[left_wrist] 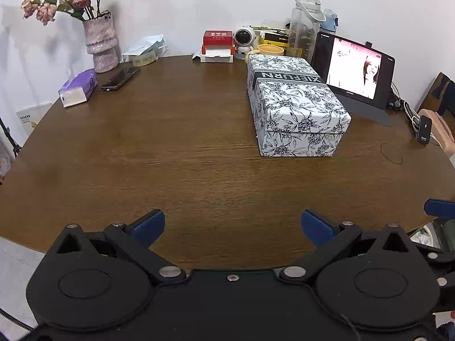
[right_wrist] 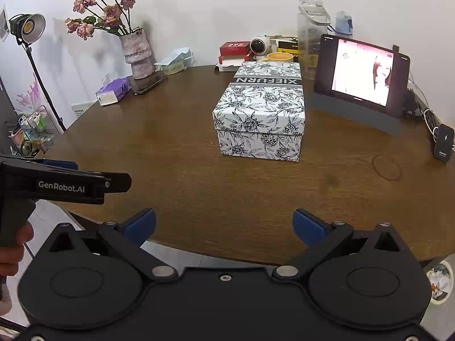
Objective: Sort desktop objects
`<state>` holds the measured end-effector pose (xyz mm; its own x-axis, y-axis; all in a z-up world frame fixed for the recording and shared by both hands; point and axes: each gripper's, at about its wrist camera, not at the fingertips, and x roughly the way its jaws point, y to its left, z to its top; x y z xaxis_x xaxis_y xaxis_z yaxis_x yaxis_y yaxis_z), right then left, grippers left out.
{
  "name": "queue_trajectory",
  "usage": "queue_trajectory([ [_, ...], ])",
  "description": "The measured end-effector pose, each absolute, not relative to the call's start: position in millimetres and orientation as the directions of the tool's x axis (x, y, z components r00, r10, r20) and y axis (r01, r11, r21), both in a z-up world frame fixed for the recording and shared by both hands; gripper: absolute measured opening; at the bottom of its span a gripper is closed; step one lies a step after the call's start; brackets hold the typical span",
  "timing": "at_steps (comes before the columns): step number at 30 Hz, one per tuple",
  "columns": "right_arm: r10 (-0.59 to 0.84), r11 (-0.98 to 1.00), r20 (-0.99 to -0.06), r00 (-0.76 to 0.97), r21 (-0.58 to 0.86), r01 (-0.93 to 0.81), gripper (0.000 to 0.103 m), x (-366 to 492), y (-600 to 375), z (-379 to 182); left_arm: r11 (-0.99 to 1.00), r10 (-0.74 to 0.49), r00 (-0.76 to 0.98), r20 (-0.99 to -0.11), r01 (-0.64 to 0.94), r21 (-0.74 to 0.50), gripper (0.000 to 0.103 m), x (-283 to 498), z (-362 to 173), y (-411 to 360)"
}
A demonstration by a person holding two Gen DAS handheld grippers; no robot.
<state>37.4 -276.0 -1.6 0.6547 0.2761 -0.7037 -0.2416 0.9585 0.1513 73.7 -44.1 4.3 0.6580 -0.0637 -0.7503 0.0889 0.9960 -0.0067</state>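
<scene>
the left tool [left_wrist: 233, 226] hangs over the near edge of the round brown wooden counter [left_wrist: 170, 156], its blue pads wide apart and empty. the right tool [right_wrist: 224, 226] is the same, apart and holding nothing. the white cardboard box with dark flower print [right_wrist: 260, 113] lies closed right of centre, well apart from both. a far reach for it may knock the black tablet on its stand [right_wrist: 364, 71] just beside.
</scene>
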Motion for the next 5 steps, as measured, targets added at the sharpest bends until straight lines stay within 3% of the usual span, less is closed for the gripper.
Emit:
queue_trajectory([
  [5,0.277,0.958,-0.707,0.651,0.152,-0.243,0.103,37.1,-274.3,-2.8,0.996,-0.057,0.655,-0.754,0.084,-0.001,0.103,74.6,3.5,-45.2],
])
